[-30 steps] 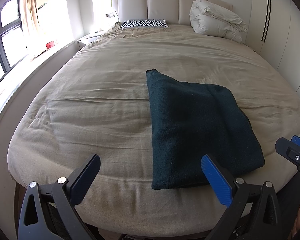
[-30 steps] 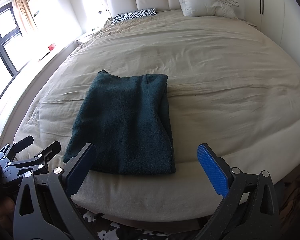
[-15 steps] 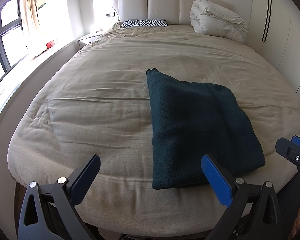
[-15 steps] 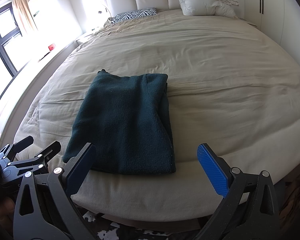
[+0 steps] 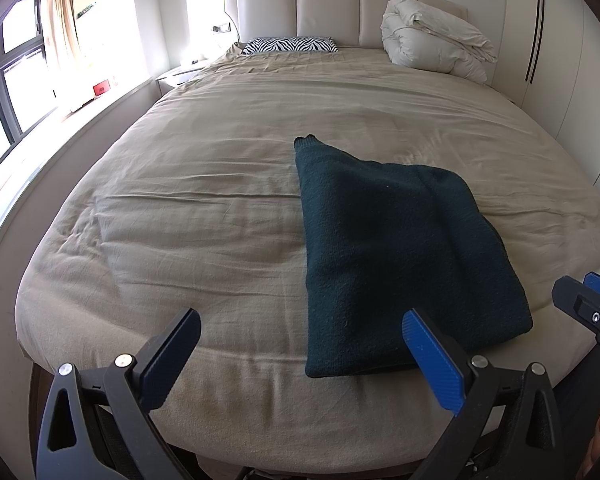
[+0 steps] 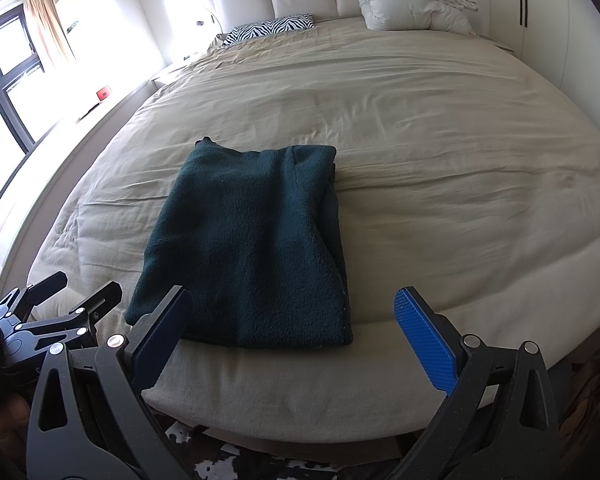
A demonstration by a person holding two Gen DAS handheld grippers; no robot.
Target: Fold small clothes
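A dark green knitted garment lies folded into a rectangle on the beige bed, near the foot edge. It also shows in the right wrist view. My left gripper is open and empty, held back over the bed's foot edge, left of the garment. My right gripper is open and empty, just short of the garment's near edge. The right gripper shows at the right edge of the left wrist view, and the left gripper at the lower left of the right wrist view.
A zebra-pattern pillow and a folded white duvet lie at the headboard. A window ledge runs along the left, wardrobe doors on the right. A patterned rug lies below the bed's foot.
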